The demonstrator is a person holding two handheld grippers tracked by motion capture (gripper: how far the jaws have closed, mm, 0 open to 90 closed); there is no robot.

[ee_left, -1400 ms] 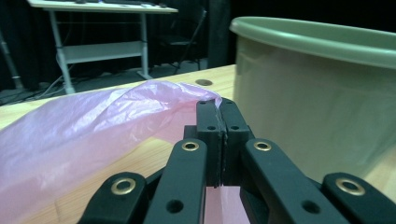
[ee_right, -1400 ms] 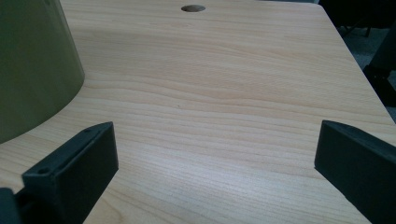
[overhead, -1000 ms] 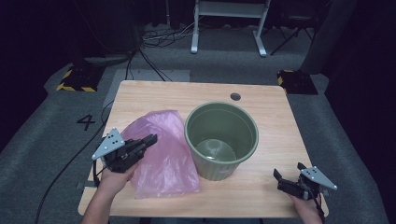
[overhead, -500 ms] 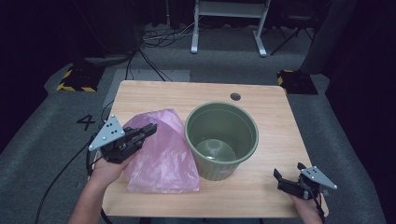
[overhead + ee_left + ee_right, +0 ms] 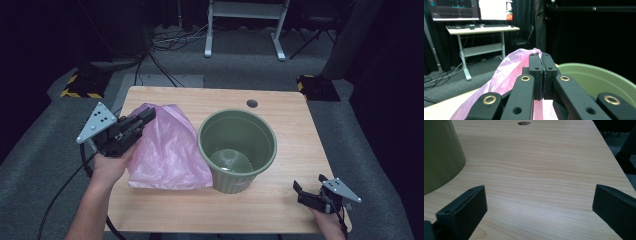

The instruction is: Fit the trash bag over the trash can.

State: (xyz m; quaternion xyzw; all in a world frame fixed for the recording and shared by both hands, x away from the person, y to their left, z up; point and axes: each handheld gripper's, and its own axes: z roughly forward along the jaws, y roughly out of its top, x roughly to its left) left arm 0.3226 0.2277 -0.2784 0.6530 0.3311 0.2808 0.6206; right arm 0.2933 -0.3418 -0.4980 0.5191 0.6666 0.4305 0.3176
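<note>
A pink plastic bag (image 5: 167, 150) rests on the wooden table (image 5: 280, 107) left of a green bucket (image 5: 237, 150). My left gripper (image 5: 148, 115) is shut on the bag's upper edge and holds it raised above the table. From the left gripper view the jaws (image 5: 541, 58) are pressed together with pink film (image 5: 509, 65) pinched between them, and the bucket rim (image 5: 596, 72) lies just beyond. My right gripper (image 5: 299, 192) rests open at the table's front right corner; in the right gripper view its fingers (image 5: 464, 210) stand wide apart over bare wood, the bucket wall (image 5: 439, 157) to their left.
A round cable hole (image 5: 252, 103) sits near the table's far edge. A white desk frame (image 5: 245, 25) and cables stand on the floor behind. Yellow-black floor markers (image 5: 80, 85) lie left of the table. A desk with monitors (image 5: 471, 15) shows in the left gripper view.
My left gripper has risen with the bag's edge, pulling the pink bag up into a peak. The right gripper has stayed in place.
</note>
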